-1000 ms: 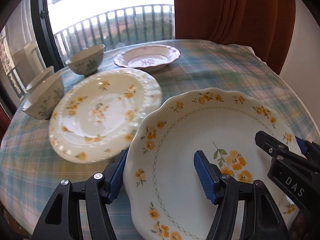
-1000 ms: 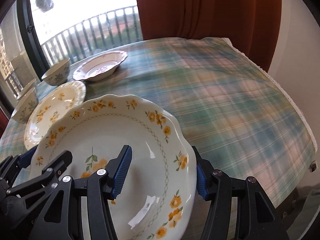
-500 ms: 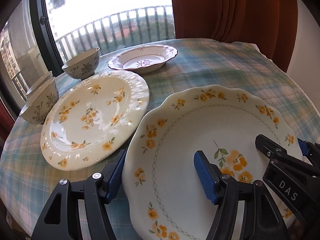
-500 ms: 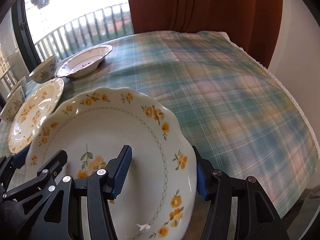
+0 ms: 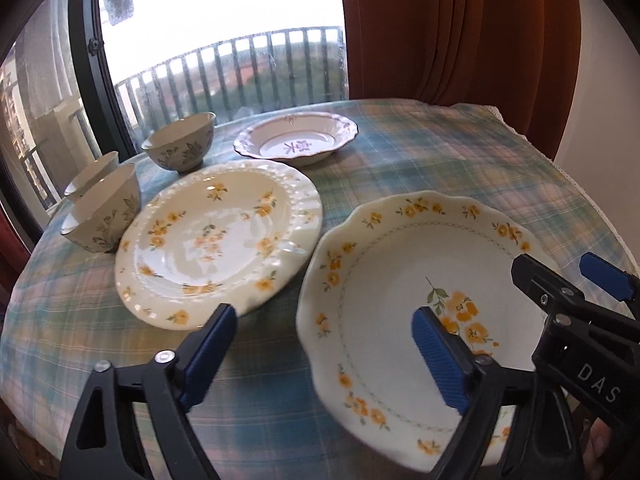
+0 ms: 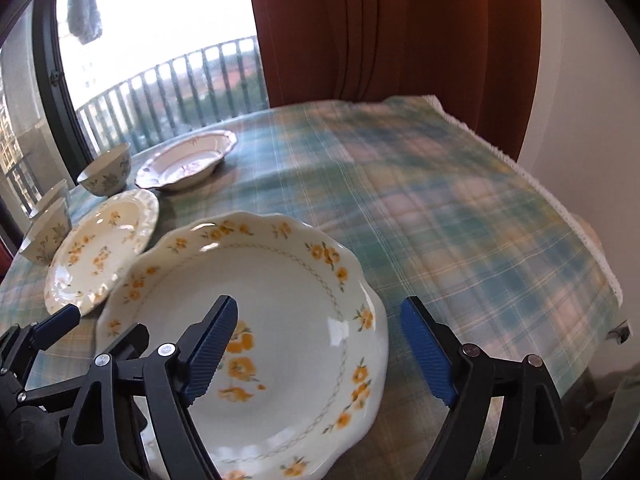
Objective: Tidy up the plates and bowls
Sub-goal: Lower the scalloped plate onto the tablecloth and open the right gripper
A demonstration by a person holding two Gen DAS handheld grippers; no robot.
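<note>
A large scalloped plate with yellow flowers (image 5: 400,280) (image 6: 280,320) lies on the plaid tablecloth near the front edge. My left gripper (image 5: 324,356) is open, its fingers astride the plate's left rim. My right gripper (image 6: 320,348) is open, its fingers astride the plate's right rim. A second yellow-flowered plate (image 5: 216,240) (image 6: 100,248) lies to the left. A purple-trimmed dish (image 5: 296,144) (image 6: 188,164) sits farther back. Three floral bowls (image 5: 180,146) (image 5: 104,212) (image 5: 90,174) stand at the far left.
The round table (image 6: 460,220) has bare plaid cloth on its right half. A window with a balcony railing (image 5: 240,68) and an orange curtain (image 5: 460,28) lie behind it. The table edge drops off at the right, by a white wall (image 6: 580,80).
Both grippers' jaws have opened wider around the large plate's rims. Both views have pulled back and risen slightly, and the plate now lies lower and flatter on the cloth.
</note>
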